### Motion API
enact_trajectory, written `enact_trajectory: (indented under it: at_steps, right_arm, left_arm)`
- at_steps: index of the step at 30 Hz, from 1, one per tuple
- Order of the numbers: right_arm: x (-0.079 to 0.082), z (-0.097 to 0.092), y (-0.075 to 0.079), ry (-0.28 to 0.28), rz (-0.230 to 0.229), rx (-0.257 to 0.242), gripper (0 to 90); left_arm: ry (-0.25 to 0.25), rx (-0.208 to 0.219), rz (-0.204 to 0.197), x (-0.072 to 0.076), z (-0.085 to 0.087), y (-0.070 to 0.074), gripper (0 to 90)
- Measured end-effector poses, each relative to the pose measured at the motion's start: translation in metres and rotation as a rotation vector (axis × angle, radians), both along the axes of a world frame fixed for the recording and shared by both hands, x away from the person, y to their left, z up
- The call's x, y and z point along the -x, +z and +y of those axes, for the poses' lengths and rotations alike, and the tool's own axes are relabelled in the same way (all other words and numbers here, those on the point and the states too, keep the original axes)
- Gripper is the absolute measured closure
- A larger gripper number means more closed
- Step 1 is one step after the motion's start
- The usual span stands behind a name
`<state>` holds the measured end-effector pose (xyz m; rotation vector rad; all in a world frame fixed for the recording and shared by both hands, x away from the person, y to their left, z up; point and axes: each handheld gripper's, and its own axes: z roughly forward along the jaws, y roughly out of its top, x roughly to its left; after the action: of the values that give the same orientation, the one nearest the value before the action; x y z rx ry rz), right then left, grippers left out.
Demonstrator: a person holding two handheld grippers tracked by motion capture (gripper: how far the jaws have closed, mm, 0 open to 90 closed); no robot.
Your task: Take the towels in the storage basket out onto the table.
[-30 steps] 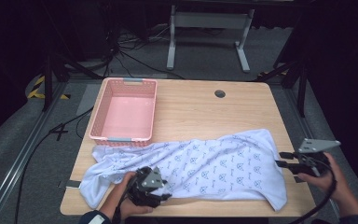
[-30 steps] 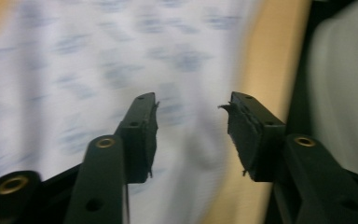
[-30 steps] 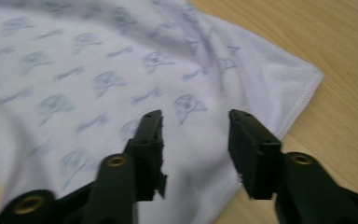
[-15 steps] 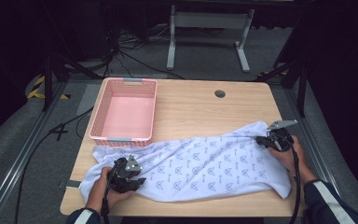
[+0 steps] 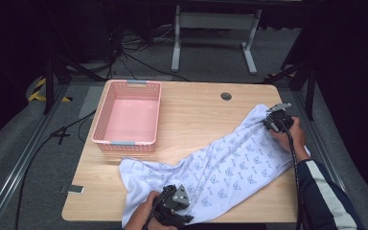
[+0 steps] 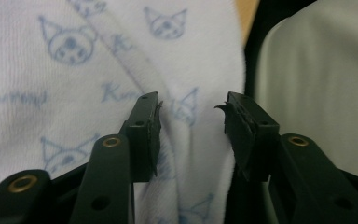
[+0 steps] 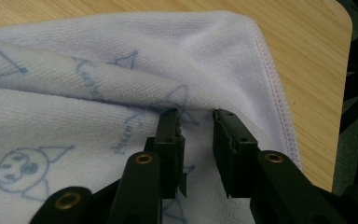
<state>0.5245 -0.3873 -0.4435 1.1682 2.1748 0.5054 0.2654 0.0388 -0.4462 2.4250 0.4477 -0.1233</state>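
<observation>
A white towel [image 5: 230, 163] printed with blue cartoon faces lies slantwise across the wooden table [image 5: 196, 115], from the front edge up to the far right. My left gripper [image 5: 172, 211] rests on its near end by the front edge. In the left gripper view the jaws [image 6: 193, 109] stand apart over a soft ridge of towel [image 6: 74, 70]; they have just been opening. My right gripper [image 5: 274, 120] sits on the towel's far right corner. Its jaws [image 7: 196, 116] have a narrow gap, with towel [image 7: 74, 116] under them, and have just been opening too.
An empty pink plastic basket [image 5: 127, 143] stands at the table's far left. A round cable hole [image 5: 226, 96] is in the tabletop at the back. A small flat tag [image 5: 75, 189] lies at the front left corner. Cables and a metal stand [image 5: 211, 19] are on the floor beyond.
The right gripper went from the table's right edge to the far right, and the towel's right end followed, so it now lies slantwise. The left gripper shifted right, towards the front edge.
</observation>
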Motion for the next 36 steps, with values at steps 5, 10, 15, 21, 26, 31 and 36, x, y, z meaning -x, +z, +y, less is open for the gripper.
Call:
enact_trajectory:
  at_steps: [5, 10, 15, 21, 26, 31, 36]
  right_arm:
    - [0.032, 0.014, 0.018, 0.123, -0.013, -0.146, 58.8]
    - [0.084, 0.034, 0.015, 0.273, 0.06, -0.24, 57.0]
    - [0.101, 0.032, 0.003, 0.255, 0.105, -0.241, 57.1]
    - [0.093, 0.01, -0.004, 0.16, 0.109, -0.269, 57.4]
    - [0.079, -0.005, -0.005, 0.098, 0.075, -0.261, 60.0]
    - [0.044, -0.029, -0.004, 0.007, 0.034, -0.233, 63.2]
    - [0.017, -0.03, -0.002, -0.048, -0.017, -0.104, 62.6]
  left_arm:
    - [0.127, 0.053, -0.176, -0.009, 0.038, 0.038, 47.4]
    - [0.384, -0.024, -0.247, -0.054, 0.103, 0.028, 51.1]
    - [0.453, -0.075, -0.18, -0.078, 0.135, -0.004, 53.7]
    - [0.462, -0.111, -0.156, -0.084, 0.141, -0.013, 56.3]
    - [0.41, -0.139, -0.132, -0.073, 0.144, -0.009, 71.7]
    - [0.329, -0.141, -0.122, -0.044, 0.127, -0.008, 70.7]
    - [0.103, -0.096, -0.036, -0.019, 0.097, -0.007, 69.1]
